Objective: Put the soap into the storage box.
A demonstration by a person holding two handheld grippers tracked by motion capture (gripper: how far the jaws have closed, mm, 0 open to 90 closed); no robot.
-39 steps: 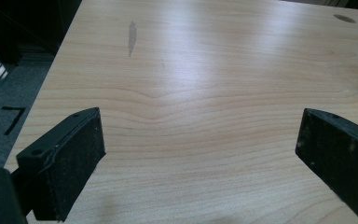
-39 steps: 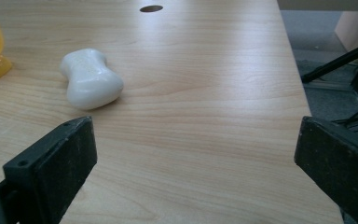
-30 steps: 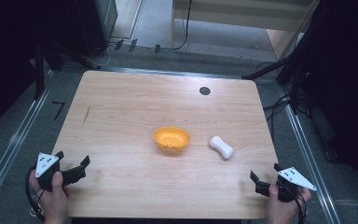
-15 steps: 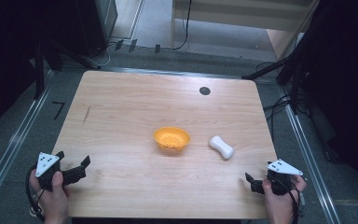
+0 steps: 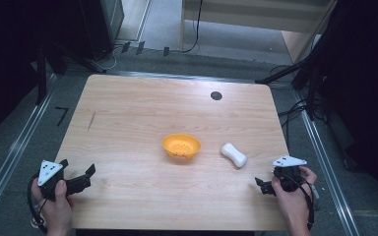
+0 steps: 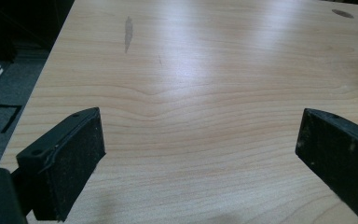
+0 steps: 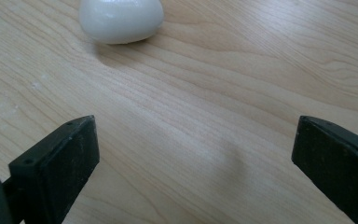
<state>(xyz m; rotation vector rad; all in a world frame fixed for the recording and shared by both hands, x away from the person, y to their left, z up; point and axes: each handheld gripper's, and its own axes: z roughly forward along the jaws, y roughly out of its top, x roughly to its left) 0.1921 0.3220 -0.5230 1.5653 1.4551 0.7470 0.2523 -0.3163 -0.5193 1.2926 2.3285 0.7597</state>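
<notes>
Nothing grasped yet; I judge the work barely begun. My right gripper hangs with fingers wide, near the white piece, which lies on the surface beside the bowl; left gripper wide, idle.

Pale wooden table with rounded corners, small black disc near its far edge, dark streak at left, grey floor around, metal rails either side, black cables beyond, dark surroundings, wooden furniture at far right.
</notes>
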